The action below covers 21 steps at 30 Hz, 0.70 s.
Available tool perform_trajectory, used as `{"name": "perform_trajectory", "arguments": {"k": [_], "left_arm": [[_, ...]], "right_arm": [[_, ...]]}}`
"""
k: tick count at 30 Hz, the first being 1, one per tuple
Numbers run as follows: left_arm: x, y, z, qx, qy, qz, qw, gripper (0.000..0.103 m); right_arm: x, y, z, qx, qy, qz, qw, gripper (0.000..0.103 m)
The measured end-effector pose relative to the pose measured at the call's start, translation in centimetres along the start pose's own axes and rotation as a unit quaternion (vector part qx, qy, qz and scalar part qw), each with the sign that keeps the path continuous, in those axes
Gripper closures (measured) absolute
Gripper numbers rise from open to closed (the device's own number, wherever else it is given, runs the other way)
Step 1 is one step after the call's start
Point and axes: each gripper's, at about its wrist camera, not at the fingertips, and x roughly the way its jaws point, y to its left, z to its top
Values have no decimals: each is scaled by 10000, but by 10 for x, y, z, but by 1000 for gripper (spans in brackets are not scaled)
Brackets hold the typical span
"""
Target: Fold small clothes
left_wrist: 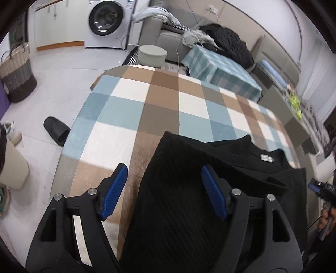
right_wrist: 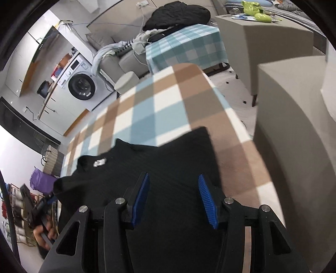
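Black garment [left_wrist: 189, 199]: partly folded on checked table [left_wrist: 136, 105]; left gripper [left_wrist: 163, 189] and right gripper [right_wrist: 172, 193] both released, empty; folds remain.

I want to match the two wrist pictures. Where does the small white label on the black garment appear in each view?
Left wrist view: the white label sits right of centre, at the black garment's neckline.
Right wrist view: the white label sits left of centre, near the garment's upper left.
Shared landmark: the washing machine, upper left in both.
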Motion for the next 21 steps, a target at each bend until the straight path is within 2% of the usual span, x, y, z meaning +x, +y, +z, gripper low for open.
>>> {"name": "perform_trajectory", "arguments": {"k": [2, 3, 4, 5, 6, 7, 11, 16, 18, 20, 21], "left_arm": [[11, -5, 7, 202, 110, 24, 9997, 32], [15, -7, 8, 244, 158, 43, 9996, 36], [19, -9, 10, 291, 202, 0, 9994, 54], [21, -11, 11, 325, 226, -81, 9992, 66], [23, -13, 12, 357, 261, -146, 9989, 84], [22, -14, 12, 370, 227, -198, 9989, 92], [2, -10, 10, 266, -281, -324, 9987, 97], [-30, 16, 12, -254, -779, -448, 9956, 98], [-34, 22, 13, -341, -803, -481, 9950, 98], [-36, 25, 13, -313, -818, -431, 9952, 98], [-37, 24, 12, -289, -822, -414, 9953, 98]], "right_arm": [[-2, -11, -3, 44, 27, -51, 10000, 53], [0, -14, -3, 71, 46, -86, 9999, 53], [1, -17, -3, 103, 75, -121, 9998, 53], [2, -20, -2, 148, 90, -153, 9997, 53], [3, -22, -2, 169, 95, -138, 9997, 53], [4, -22, -1, 179, 94, -126, 9997, 53], [9, -25, 1, 155, 107, -193, 9996, 53], [16, -32, 8, 245, 27, -276, 9993, 53], [20, -32, 9, 238, 12, -119, 9996, 53], [21, -28, 9, 130, -178, 7, 9998, 54], [20, -25, 9, 41, -265, -33, 9996, 63]]}}
